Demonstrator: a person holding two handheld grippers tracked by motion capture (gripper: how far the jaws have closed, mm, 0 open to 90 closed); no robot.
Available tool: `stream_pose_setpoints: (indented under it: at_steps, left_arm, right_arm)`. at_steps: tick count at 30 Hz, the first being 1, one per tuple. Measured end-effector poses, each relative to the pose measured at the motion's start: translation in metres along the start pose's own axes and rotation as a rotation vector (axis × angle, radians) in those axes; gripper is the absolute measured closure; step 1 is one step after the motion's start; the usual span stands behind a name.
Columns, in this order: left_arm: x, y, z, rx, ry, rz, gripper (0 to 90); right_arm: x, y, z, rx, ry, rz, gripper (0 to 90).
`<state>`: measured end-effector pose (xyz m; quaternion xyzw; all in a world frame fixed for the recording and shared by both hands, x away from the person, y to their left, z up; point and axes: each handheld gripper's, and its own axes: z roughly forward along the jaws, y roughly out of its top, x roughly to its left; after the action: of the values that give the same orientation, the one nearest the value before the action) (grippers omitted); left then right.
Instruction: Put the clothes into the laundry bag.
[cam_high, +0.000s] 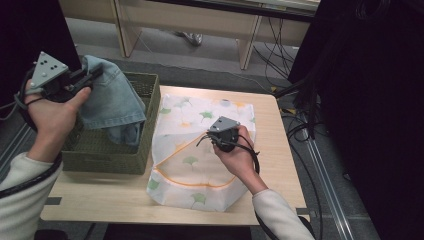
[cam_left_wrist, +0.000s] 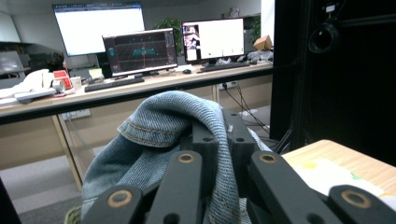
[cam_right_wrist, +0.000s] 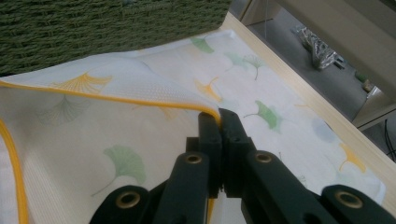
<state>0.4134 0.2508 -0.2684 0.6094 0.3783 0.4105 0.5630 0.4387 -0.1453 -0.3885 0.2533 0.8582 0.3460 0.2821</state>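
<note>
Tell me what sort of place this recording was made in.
Probably an office or lab workspace: a long desk carries several monitors and a keyboard, cables trail across the floor, and the small wooden table looks set up for handling trials.

Denim garment (cam_left_wrist: 159, 140): lower part drops behind my left gripper (cam_left_wrist: 224, 140) and below the frame edge. Green basket (cam_high: 112, 150): interior mostly covered by the denim. Leaf-print bag (cam_right_wrist: 140, 135): contents not discernible. Monitors (cam_left_wrist: 140, 49): screens too small to read.
</note>
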Motion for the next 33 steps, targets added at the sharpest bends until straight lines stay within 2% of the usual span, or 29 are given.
stream_pose_setpoints:
  at_steps: [1, 9, 19, 22, 29, 30, 33]
  left_arm:
    - [-0.001, 0.002, 0.0, -0.004, -0.003, 0.0, 84.9]
    - [-0.011, 0.016, -0.003, -0.027, -0.029, 0.012, 84.9]
    - [-0.018, 0.032, -0.009, -0.065, -0.047, -0.025, 85.0]
    - [-0.019, 0.038, -0.01, -0.073, -0.05, -0.022, 85.0]
    - [-0.022, 0.047, -0.011, -0.09, -0.065, -0.012, 84.9]
    - [-0.022, 0.049, -0.011, -0.093, -0.067, -0.003, 84.9]
    - [-0.024, 0.053, -0.012, -0.105, -0.074, 0.008, 85.0]
  right_arm:
    - [0.001, 0.0, 0.0, 0.003, 0.002, 0.013, 90.0]
    - [0.001, 0.0, 0.0, 0.002, 0.005, 0.013, 90.0]
    - [0.001, 0.0, 0.0, 0.002, 0.006, 0.017, 90.0]
    - [0.0, 0.0, 0.001, -0.001, 0.008, 0.0, 90.0]
    - [0.0, 0.0, 0.001, -0.001, 0.008, 0.002, 90.0]
    - [0.002, 0.0, 0.0, 0.007, 0.002, 0.032, 90.0]
    - [0.0, 0.0, 0.001, -0.002, 0.01, 0.002, 90.0]
